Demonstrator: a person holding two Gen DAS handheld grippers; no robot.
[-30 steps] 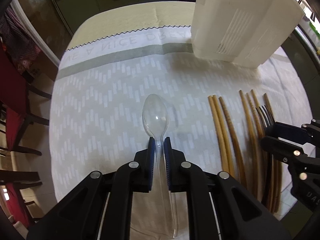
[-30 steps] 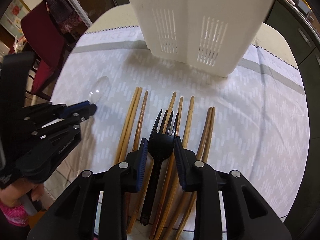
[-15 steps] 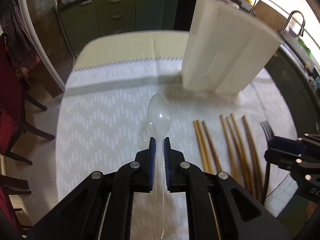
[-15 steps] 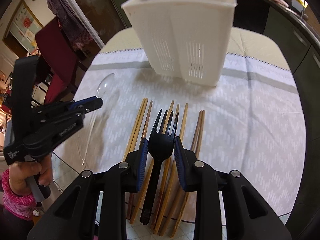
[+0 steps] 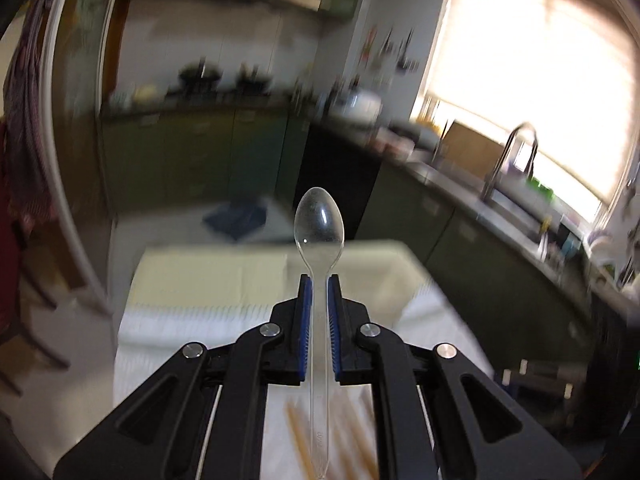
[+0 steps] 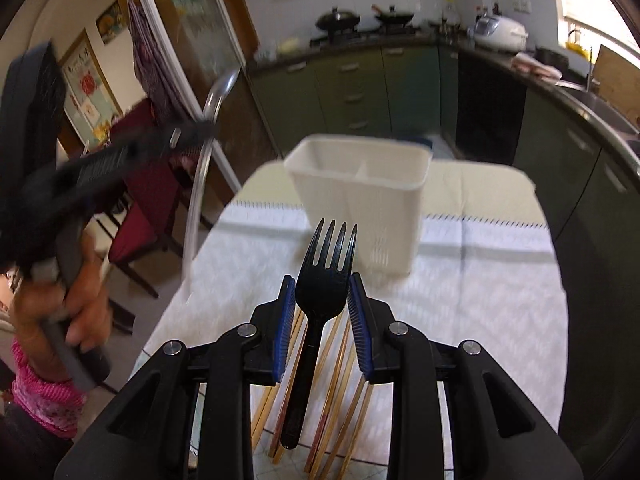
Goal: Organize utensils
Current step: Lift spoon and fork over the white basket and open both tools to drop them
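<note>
Left gripper (image 5: 319, 280) is being tilted up off the tablecloth (image 6: 460, 280), clamped on the clear spoon (image 5: 319, 224); right gripper (image 6: 322, 280), likewise raised, is clamped on the black fork (image 6: 326, 276). Caddy (image 6: 360, 184) is standing at twelve o'clock; deposit is judged next.

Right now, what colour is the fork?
Black fork, clearest in the right wrist view.

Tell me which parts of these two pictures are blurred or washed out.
Left wrist view: the kitchen background is motion-smeared, the window blown out, the clear plastic spoon sharp. Right wrist view: the black plastic fork is crisp, the left gripper and white slotted caddy smeared.
</note>
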